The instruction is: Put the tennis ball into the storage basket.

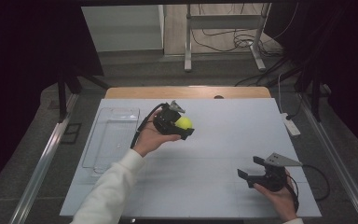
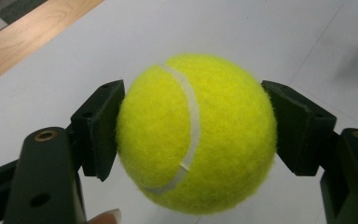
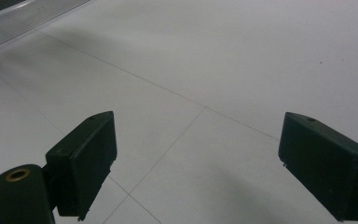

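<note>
left tongs (image 1: 185, 127) clamped on a yellow tennis ball (image 1: 183, 122), one pad pressed to each side, seen close in the left gripper view with the ball (image 2: 196, 133) squeezed between the two black jaws and its white seam curving down the front. held up above the white surface (image 1: 223, 135), near its middle, by the left hand (image 1: 150, 137) in a white sleeve (image 1: 109, 189). a clear tray (image 1: 112, 137) lying flat at the surface's left side, well apart from the ball. right tongs (image 1: 251, 169) apart with nothing between them, low over the near right corner of the surface, pointing left, gripped by the right hand (image 1: 279, 196).
</note>
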`<state>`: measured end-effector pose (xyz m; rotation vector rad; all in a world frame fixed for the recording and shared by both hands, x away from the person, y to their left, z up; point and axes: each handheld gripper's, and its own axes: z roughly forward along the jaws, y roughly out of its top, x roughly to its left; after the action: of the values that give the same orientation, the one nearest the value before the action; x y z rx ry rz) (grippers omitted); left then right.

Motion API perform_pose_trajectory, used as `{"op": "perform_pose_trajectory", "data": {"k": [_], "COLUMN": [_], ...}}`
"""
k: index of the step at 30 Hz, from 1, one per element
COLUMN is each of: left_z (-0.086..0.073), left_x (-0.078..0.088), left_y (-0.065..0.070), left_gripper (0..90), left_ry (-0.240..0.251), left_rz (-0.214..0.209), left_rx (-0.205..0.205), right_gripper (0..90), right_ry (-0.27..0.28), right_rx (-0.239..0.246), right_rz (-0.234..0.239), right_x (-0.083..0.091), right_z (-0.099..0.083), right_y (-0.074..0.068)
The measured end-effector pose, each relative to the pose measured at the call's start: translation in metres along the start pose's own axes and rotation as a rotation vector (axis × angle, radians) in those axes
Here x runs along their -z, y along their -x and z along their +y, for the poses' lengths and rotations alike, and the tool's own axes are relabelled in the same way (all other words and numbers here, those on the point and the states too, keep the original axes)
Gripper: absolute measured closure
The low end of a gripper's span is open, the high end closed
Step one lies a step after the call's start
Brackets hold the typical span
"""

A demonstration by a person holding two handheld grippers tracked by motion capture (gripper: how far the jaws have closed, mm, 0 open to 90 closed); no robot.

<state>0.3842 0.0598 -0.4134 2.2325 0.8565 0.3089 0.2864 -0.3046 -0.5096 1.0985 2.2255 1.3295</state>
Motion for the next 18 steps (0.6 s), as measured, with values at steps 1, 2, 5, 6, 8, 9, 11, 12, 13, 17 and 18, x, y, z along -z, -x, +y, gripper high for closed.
{"op": "perform_pose_trajectory", "data": {"k": [1, 2, 5, 6, 8, 9, 11, 12, 13, 17, 18], "left_z": [0.000, 0.000, 0.000, 0.000, 0.000, 0.000, 0.000, 0.000, 0.000, -0.001, -0.001], "left_x": [0.001, 0.001, 0.004, 0.005, 0.005, 0.006, 0.007, 0.007, 0.007, 0.013, 0.014], "left_y": [0.000, 0.000, -0.001, -0.001, -0.001, 0.000, 0.000, 0.000, 0.000, -0.001, -0.001], "left_gripper": [26.3, 26.3, 26.3, 26.3, 26.3, 26.3, 26.3, 26.3, 26.3, 26.3, 26.3], "left_ry": [0.003, 0.003, 0.019, 0.019, 0.021, 0.024, 0.030, 0.033, 0.033, 0.050, 0.057], "left_rz": [0.003, 0.003, 0.004, 0.003, 0.006, 0.005, 0.007, 0.006, 0.006, 0.008, 0.009], "left_rx": [-0.002, -0.002, 0.004, 0.002, -0.002, 0.000, 0.002, 0.002, 0.002, 0.004, 0.009], "right_gripper": [11.6, 11.6, 11.7, 11.7, 11.7, 11.7, 11.7, 11.7, 11.7, 11.7, 11.7], "right_ry": [0.000, 0.000, 0.002, 0.002, 0.002, 0.001, -0.001, -0.002, -0.002, 0.000, 0.001], "right_rx": [0.001, 0.001, 0.000, 0.000, 0.000, 0.001, 0.002, 0.001, 0.001, -0.003, -0.003], "right_rz": [0.000, 0.000, -0.002, -0.002, -0.002, -0.002, -0.002, -0.002, -0.002, 0.001, 0.001], "right_x": [0.000, 0.000, 0.000, 0.000, 0.000, 0.000, 0.001, 0.001, 0.001, 0.002, 0.002], "right_z": [0.000, 0.000, 0.000, 0.000, 0.000, 0.000, 0.000, 0.000, 0.000, -0.001, -0.001], "right_y": [0.000, 0.000, 0.000, 0.000, 0.000, 0.000, 0.000, 0.000, 0.000, 0.000, 0.000]}}
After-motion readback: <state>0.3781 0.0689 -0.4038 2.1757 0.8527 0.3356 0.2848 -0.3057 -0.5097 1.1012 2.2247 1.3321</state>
